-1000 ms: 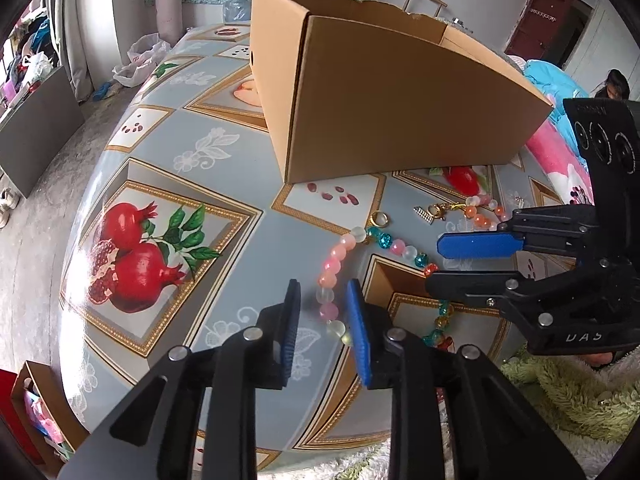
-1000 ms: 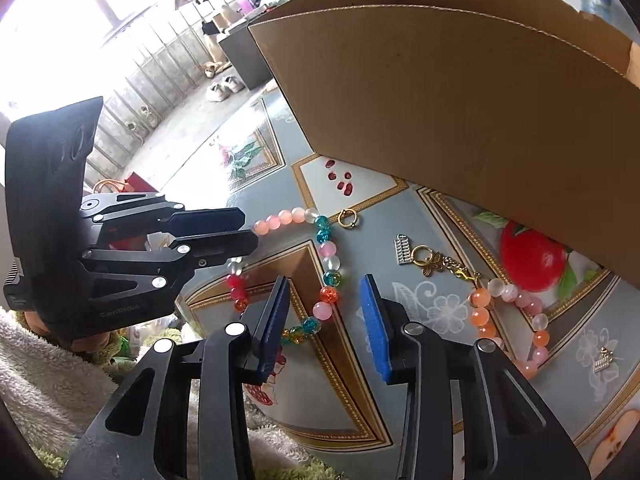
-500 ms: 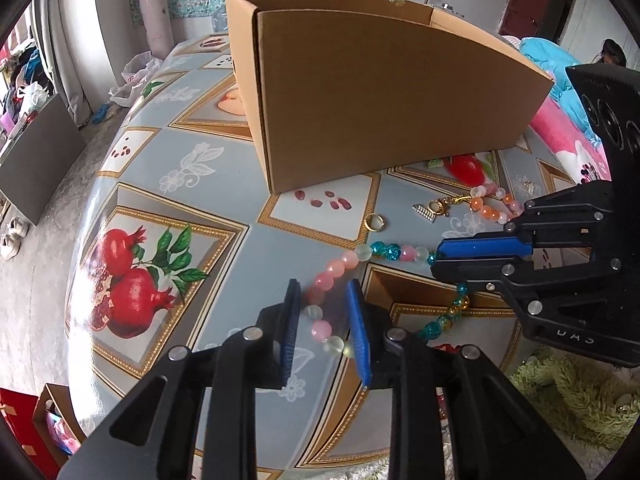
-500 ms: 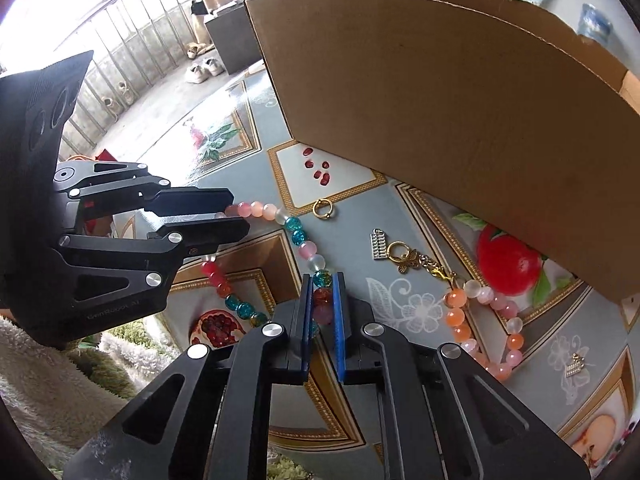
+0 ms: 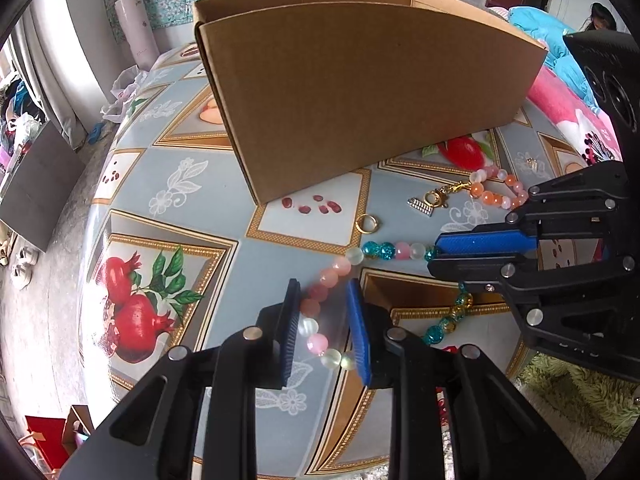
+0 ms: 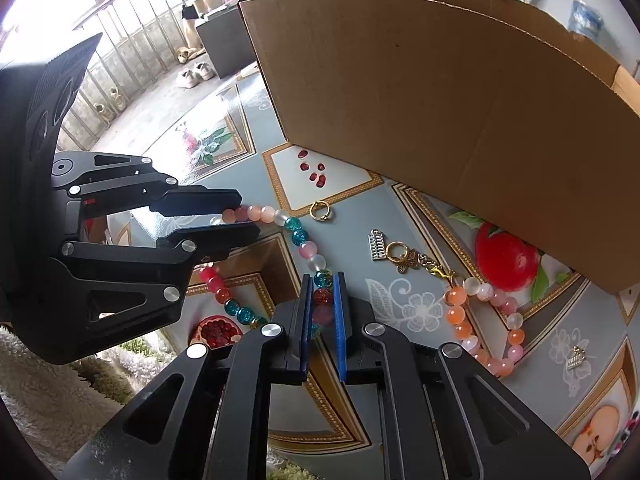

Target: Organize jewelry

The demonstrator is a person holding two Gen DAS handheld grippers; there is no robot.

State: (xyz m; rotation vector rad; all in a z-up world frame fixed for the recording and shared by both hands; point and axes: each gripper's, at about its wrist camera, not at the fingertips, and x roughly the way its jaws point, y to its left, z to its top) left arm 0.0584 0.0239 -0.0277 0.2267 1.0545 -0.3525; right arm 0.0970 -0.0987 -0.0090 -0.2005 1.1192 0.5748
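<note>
Before the cardboard box (image 6: 440,120), the right tool (image 6: 322,312) pinches the bead necklace (image 6: 298,236); the left tool (image 5: 326,320) stands open around its beads.

The cardboard box (image 6: 440,120) hides its own inside. The bead string (image 5: 332,276) vanishes behind the right tongs (image 5: 434,256); the surface's (image 5: 168,152) near edge is cut off.

Both wrist views look steeply down, close over the table (image 5: 224,184), sharing the cardboard box (image 6: 440,92) ahead.
</note>
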